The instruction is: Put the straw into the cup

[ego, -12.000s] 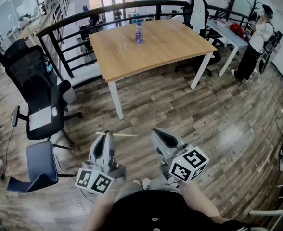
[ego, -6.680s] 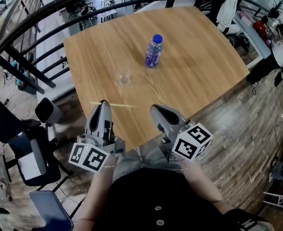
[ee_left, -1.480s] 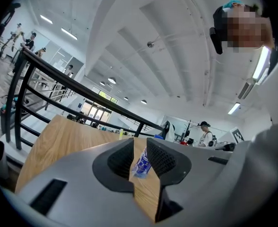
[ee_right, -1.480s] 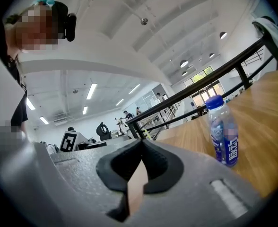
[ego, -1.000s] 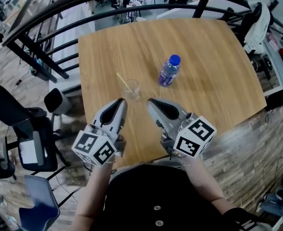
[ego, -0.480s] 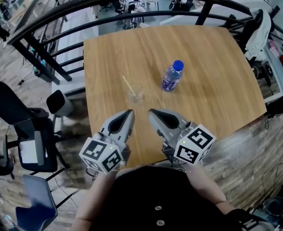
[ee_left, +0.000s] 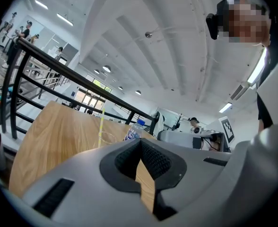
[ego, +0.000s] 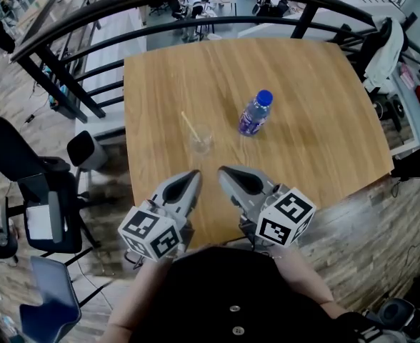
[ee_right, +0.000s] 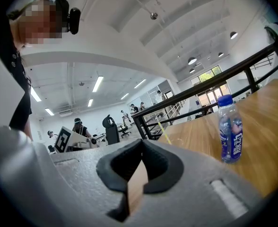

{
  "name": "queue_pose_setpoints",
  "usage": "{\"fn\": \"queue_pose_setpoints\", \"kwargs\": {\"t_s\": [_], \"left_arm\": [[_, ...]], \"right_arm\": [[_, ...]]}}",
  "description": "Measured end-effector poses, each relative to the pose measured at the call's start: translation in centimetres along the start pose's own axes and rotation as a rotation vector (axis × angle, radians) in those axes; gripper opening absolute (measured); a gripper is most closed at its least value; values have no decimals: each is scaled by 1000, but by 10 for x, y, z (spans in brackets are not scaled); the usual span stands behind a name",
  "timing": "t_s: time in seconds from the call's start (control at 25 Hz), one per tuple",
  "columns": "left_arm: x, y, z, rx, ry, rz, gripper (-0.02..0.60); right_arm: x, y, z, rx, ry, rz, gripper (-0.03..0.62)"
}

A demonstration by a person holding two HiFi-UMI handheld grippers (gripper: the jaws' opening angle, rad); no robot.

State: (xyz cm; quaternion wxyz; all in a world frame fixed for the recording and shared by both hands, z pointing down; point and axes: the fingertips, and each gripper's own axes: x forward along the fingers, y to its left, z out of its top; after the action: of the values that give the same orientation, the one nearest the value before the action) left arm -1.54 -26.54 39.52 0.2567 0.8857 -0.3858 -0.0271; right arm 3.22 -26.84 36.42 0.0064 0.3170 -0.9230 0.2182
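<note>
A clear cup (ego: 201,141) stands on the wooden table (ego: 303,84) with a thin yellow straw (ego: 189,125) leaning in it, its top tilted to the far left. My left gripper (ego: 194,175) hovers just short of the cup, jaws shut with nothing between them. Beside it my right gripper (ego: 223,170) is also shut and empty. The left gripper view shows the left gripper (ee_left: 140,141) closed, with the straw (ee_left: 101,128) upright ahead. In the right gripper view the right gripper (ee_right: 142,142) has its jaws meeting, and the straw (ee_right: 163,129) rises beyond them.
A blue-capped water bottle (ego: 253,113) stands right of the cup, seen also as the bottle (ee_right: 230,131) and the bottle (ee_left: 133,130). A black railing (ego: 88,16) runs behind the table. A black office chair (ego: 24,184) stands on the floor at left.
Both grippers have drawn back from the cup toward the table's near edge. The straw stays leaning in the cup.
</note>
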Motion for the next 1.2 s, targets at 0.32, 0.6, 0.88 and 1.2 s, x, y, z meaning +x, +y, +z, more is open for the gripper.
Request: {"fn": "queue_pose_setpoints", "kwargs": {"t_s": [0.32, 0.6, 0.88, 1.2], "left_arm": [[1, 9, -9, 15, 45, 16, 15], [-1, 9, -11, -5, 43, 20, 15], [1, 3, -9, -12, 27, -13, 15], [0, 1, -9, -9, 21, -16, 15]], "right_arm": [[2, 0, -6, -4, 20, 10, -2], [4, -1, -7, -4, 21, 13, -2], [2, -2, -8, 0, 22, 15, -2], [2, 0, -6, -2, 23, 13, -2]]}}
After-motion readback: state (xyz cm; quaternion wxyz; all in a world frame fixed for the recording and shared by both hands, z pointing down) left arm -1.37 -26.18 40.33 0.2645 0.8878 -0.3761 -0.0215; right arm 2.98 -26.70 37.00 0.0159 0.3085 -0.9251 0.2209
